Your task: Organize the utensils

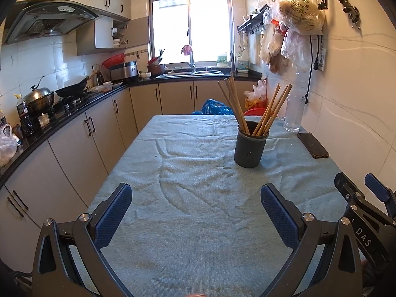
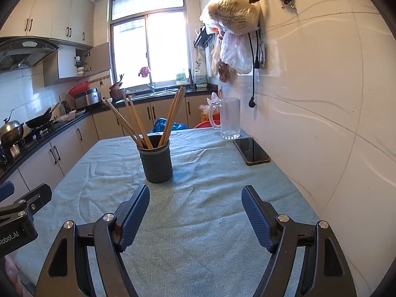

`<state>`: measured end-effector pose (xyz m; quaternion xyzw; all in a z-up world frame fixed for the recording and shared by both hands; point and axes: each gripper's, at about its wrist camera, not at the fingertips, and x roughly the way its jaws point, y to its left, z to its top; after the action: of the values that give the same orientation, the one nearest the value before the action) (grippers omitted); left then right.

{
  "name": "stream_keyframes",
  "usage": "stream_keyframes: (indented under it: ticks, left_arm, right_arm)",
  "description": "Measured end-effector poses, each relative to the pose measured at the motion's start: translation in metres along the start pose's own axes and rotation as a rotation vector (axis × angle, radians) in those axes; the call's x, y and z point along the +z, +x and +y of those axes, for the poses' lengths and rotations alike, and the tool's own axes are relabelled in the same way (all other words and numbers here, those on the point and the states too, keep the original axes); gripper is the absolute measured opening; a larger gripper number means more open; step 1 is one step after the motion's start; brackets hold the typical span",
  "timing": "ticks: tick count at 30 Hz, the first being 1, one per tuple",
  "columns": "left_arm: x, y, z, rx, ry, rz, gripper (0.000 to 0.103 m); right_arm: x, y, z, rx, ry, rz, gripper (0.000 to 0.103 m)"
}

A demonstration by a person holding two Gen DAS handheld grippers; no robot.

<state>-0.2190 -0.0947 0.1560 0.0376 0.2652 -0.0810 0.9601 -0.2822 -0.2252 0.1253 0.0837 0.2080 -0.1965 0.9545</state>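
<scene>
Nearest in each wrist view, the left gripper (image 1: 196, 212) and the right gripper (image 2: 195, 214) are seen with their jaws spread wide and nothing between them; both are held above the near part of the surface (image 1: 173, 235), which is covered by a wrinkled pale blue-green cloth. No loose utensil is seen on the cloth in front of either gripper.

Further on, the dark cylindrical holder (image 2: 155, 158) stands upright on the cloth, toward the wall side. The wooden chopsticks (image 2: 173, 113) are all gathered in it, fanned into two bunches leaning to either side. The organizing is therefore judged to be essentially done, since nothing is seen left to collect; only a tidying of the leaning bunches could be imagined.

Beyond the holder, near the wall, a dark phone (image 2: 251, 150) lies flat on the cloth, and a clear glass mug (image 2: 230, 118) stands at the far corner; whether anything is in it cannot be told.
</scene>
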Motion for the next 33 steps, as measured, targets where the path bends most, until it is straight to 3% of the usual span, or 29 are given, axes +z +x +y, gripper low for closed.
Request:
stream_keyframes:
  ticks: [20, 33]
  left_arm:
    - [-0.005, -0.014, 0.000, 0.002, 0.008, -0.030, 0.103]
    - [-0.009, -0.012, 0.004, -0.002, 0.007, -0.079, 0.103]
  right_arm:
    - [-0.003, -0.014, -0.006, -0.007, 0.014, -0.038, 0.085]
    - [0.005, -0.015, 0.004, -0.022, -0.084, -0.112, 0.087]
